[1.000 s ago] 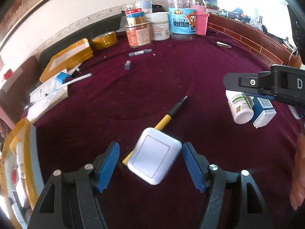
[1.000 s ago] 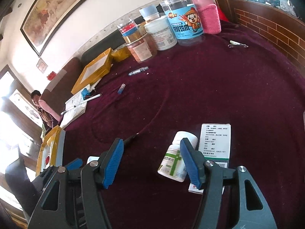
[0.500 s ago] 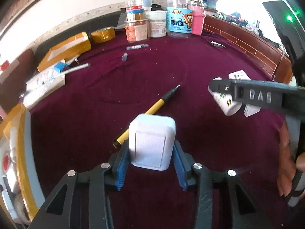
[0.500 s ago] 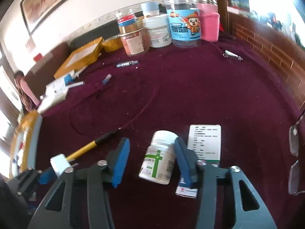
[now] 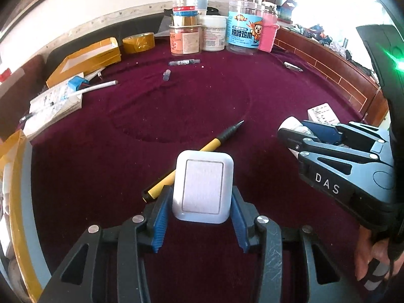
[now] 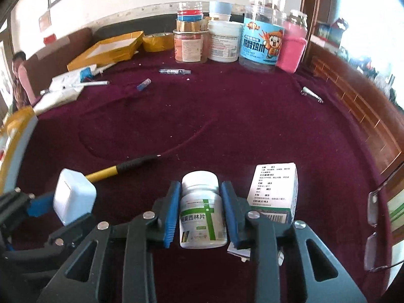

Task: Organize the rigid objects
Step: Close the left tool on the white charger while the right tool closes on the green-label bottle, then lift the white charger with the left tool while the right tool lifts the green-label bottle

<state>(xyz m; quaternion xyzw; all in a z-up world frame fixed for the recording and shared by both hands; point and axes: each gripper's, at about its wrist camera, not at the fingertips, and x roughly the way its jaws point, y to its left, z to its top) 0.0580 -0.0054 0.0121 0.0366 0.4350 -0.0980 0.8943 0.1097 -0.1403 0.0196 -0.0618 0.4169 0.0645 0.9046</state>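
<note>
The left tongs (image 5: 200,223) are clamped on a white square case (image 5: 202,186), blue pads pressing its two sides. The right tongs (image 6: 199,214) have just been closing and now grip a white pill bottle (image 6: 202,210) with a green cross label, pads against its sides. Both sit low over the maroon table (image 5: 202,101).

Taking the pill bottle as the landmark: a white medicine box (image 6: 274,189) lies just beside it on its right, and a yellow-and-black pen (image 6: 121,168) lies to its left, running behind the white case. Far beyond the bottle, at the table's back edge, stand jars, among them a tall clear jar with a blue cartoon label (image 6: 262,43), a white tub (image 6: 223,41) and a pink container (image 6: 291,48). A small vial (image 6: 174,71) and a blue cap (image 6: 143,84) lie loose between the bottle and those jars.

Only the right wrist view shows eyeglasses (image 6: 376,222) at the far right edge and the bottle's label. The left wrist view shows the bottle mostly hidden behind the right tongs, and a hand (image 5: 371,257) gripping their handle.
</note>
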